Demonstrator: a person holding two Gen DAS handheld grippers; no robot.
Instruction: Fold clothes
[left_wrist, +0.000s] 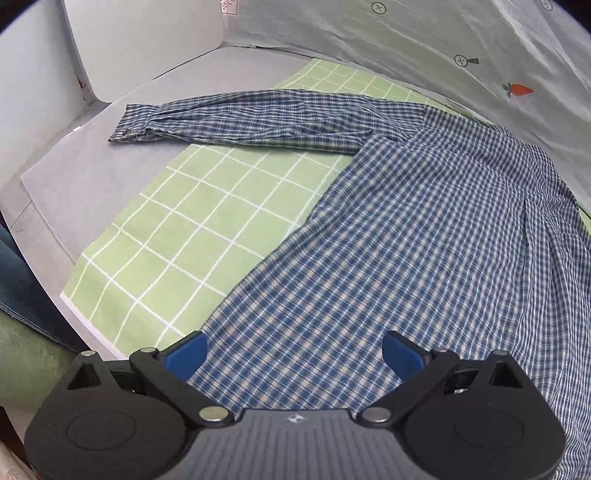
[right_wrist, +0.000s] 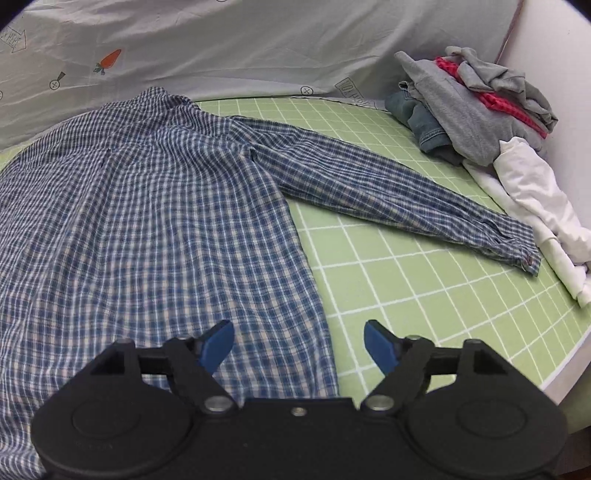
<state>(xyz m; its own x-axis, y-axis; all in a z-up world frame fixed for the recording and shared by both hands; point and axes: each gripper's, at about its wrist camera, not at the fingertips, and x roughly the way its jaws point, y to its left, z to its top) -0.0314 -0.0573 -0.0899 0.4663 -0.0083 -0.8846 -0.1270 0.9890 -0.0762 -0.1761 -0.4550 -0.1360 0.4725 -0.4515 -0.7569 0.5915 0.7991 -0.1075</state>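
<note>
- The plaid shirt (right_wrist: 140, 206) lies spread flat, apparently back side up, on the green grid mat (right_wrist: 424, 280), its body running away from both grippers toward the far collar end, with a sleeve stretched out to either side.
- The left sleeve (left_wrist: 236, 122) reaches out past the mat's edge onto the grey surface (left_wrist: 88, 158); the right sleeve (right_wrist: 399, 192) angles out across the mat, its cuff ending just beside the white garment (right_wrist: 535, 206).
- The left gripper (left_wrist: 293, 356) hovers at the near hem, jaws spread wide and empty, its left finger about over the shirt's left side edge (so that edge is the nearest thing to pinch).
- The right gripper (right_wrist: 299, 345) is likewise spread wide and holds nothing; the shirt's right side edge runs between its fingers, the left finger over cloth, the right over bare mat.
- Judging from this, each arm is nearer its own side seam and sleeve, and the coming fold would run along the shirt's long axis.
- The hem itself is hidden under both gripper bodies, and whether either finger touches cloth cannot be told.
- A clothes pile (right_wrist: 476, 110) sits at the far right, well apart from the shirt's body; the patterned sheet (right_wrist: 258, 44) behind hides the collar's far rim.
</note>
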